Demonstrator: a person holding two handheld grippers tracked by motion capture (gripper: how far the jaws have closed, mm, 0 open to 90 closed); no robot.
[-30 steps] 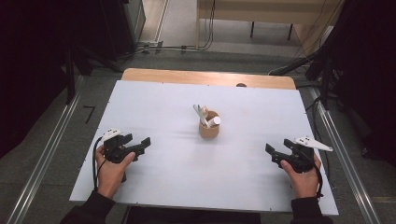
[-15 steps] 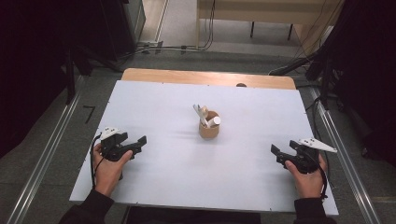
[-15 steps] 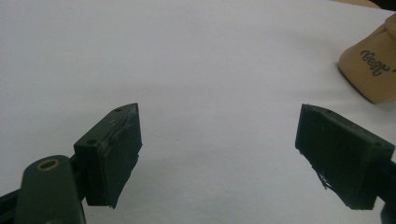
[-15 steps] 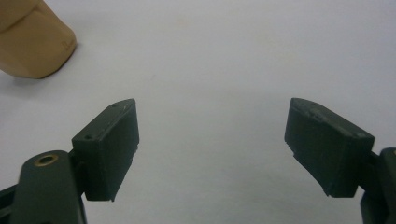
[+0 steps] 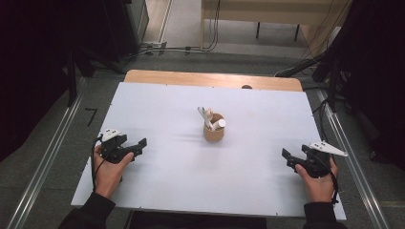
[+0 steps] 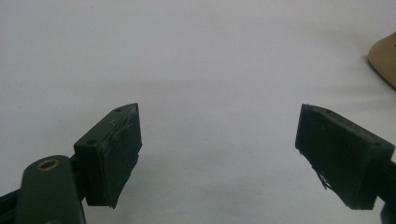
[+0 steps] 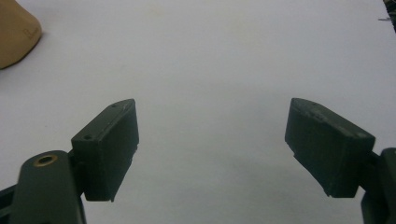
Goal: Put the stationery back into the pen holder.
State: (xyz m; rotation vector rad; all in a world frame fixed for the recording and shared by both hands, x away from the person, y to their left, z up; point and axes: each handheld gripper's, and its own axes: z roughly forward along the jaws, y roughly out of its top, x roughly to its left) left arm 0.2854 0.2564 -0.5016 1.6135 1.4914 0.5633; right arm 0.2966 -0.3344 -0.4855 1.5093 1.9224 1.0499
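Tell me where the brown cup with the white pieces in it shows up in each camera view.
High view: brown cup stands mid-table, between both tools.
Left gripper view: its tan edge at the right border, upper part.
Right gripper view: its tan side in the top left corner.
Shared landmark: the white tabletop.

No lettering on the brown cup [image 5: 213,132] is legible.

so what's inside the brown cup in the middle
The brown cup holds a few pale items that poke above its rim, one with a round white end. Their lower parts and the cup's bottom are hidden.
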